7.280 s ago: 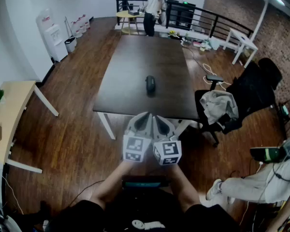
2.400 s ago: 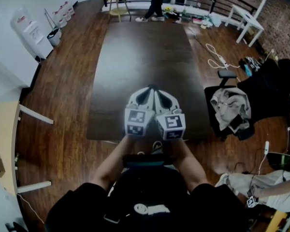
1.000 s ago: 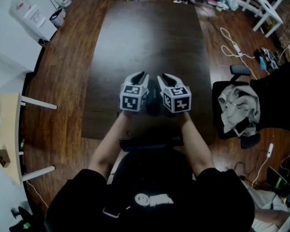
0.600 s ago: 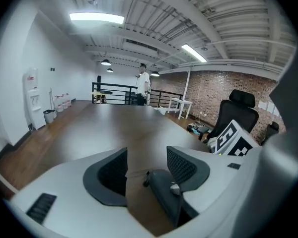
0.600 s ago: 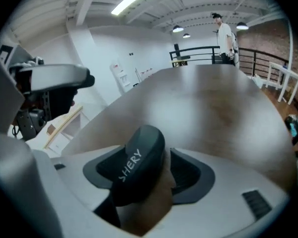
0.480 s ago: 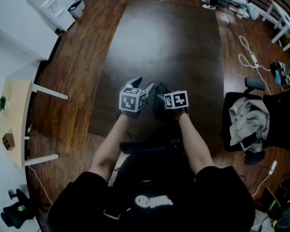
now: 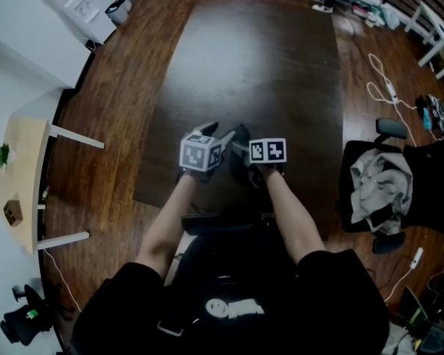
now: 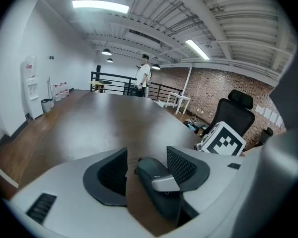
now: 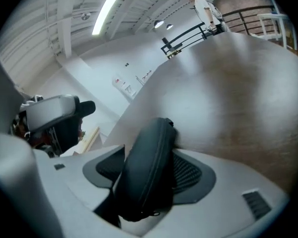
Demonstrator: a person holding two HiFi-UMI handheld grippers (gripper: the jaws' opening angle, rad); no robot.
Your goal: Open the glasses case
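Observation:
The dark zipped glasses case [image 7: 242,134] lies near the front edge of the long dark table [image 7: 251,58]. My left gripper [image 7: 219,134] comes at it from the left and my right gripper [image 7: 246,152] from the near right. In the left gripper view the case [image 8: 156,182] and its silver zip pull [image 8: 165,184] sit between the jaws of the left gripper [image 8: 148,167], with a gap at the left pad. In the right gripper view the case [image 9: 149,157] leans on the right pad of the right gripper [image 9: 149,171], clear of the left pad.
A black office chair with clothing [image 7: 377,180] stands to the right of the table. Cables [image 7: 381,87] trail on the wooden floor. A light wooden desk [image 7: 22,176] is at the left. A person [image 8: 145,76] stands beyond the table's far end.
Both grippers came down from above the table edge onto the case and their jaws spread around it. Since half a second ago they have hardly shifted.

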